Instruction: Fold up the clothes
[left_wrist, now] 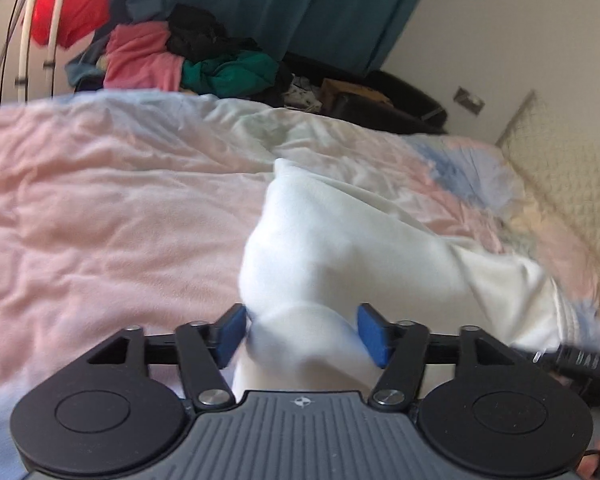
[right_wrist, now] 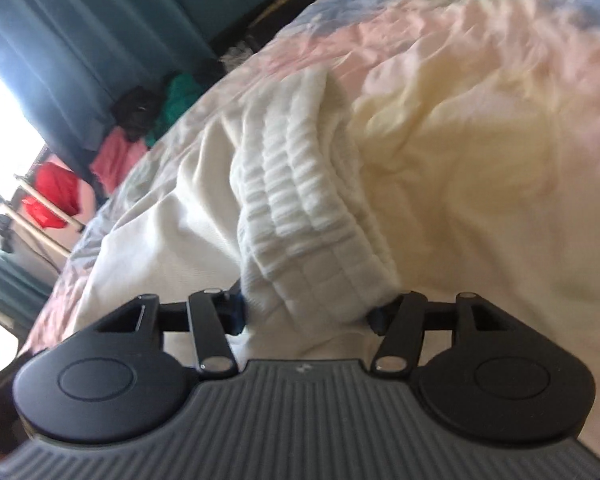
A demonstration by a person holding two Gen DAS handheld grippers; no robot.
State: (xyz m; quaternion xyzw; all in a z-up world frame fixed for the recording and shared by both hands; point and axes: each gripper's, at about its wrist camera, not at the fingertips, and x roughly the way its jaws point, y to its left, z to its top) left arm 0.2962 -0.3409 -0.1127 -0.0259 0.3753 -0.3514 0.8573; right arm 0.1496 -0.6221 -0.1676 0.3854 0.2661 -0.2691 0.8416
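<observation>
Both hand-held grippers, left (left_wrist: 302, 334) and right (right_wrist: 308, 310), stand released around white garment (left_wrist: 340, 240) on bed (left_wrist: 100, 200); clothes pile (left_wrist: 188, 60) beyond.

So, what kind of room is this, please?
Most likely a bedroom in a home. A bed with a rumpled pink and blue cover fills the view, loose clothes are heaped beyond it, and dark teal curtains hang behind.

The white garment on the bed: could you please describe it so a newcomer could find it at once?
Start from the pink and blue bedspread. The white garment lies on it, nearest the cameras, with a ribbed waistband. It is the only clothing on the bed, unlike the coloured clothes pile beyond it.
</observation>
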